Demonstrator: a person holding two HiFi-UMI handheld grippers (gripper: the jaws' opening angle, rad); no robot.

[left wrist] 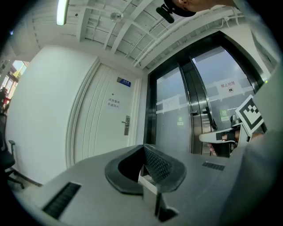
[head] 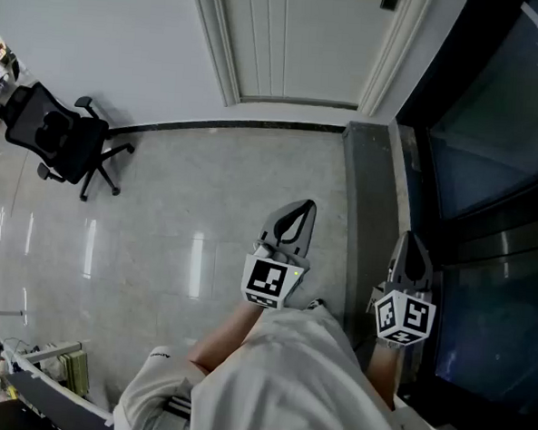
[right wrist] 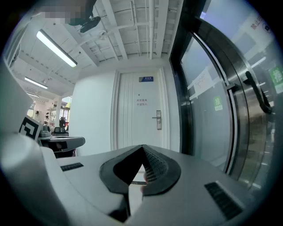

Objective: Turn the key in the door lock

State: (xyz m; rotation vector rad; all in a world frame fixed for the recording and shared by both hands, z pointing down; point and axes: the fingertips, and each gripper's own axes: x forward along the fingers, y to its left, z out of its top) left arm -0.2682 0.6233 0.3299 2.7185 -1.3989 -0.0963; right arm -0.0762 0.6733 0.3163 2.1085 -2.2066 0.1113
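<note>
Left gripper (left wrist: 143,147): fingers together, tips meet in a point, nothing between them. Right gripper (right wrist: 142,147): same, fingers pressed together, nothing clamped. Both are held about level and side by side over the floor (head: 188,205), right one next to the glass doors (head: 499,169), left one just inboard of it. Lock (right wrist: 158,120) is a plate with a lever handle on the right edge of the white door (right wrist: 139,117), well ahead of both sets of fingertips, no contact. From the right gripper the lock sits above the fingertips and slightly right of them; from the left gripper it sits above and slightly left of the tips, so the lock falls roughly between the two lines of aim. Key: too small at this range, can't tell if one is in the lock. Door is shut, with a blue sign above a smaller notice. Office chair (head: 60,138) stands far off to the left of the fingers, by the wall.
</note>
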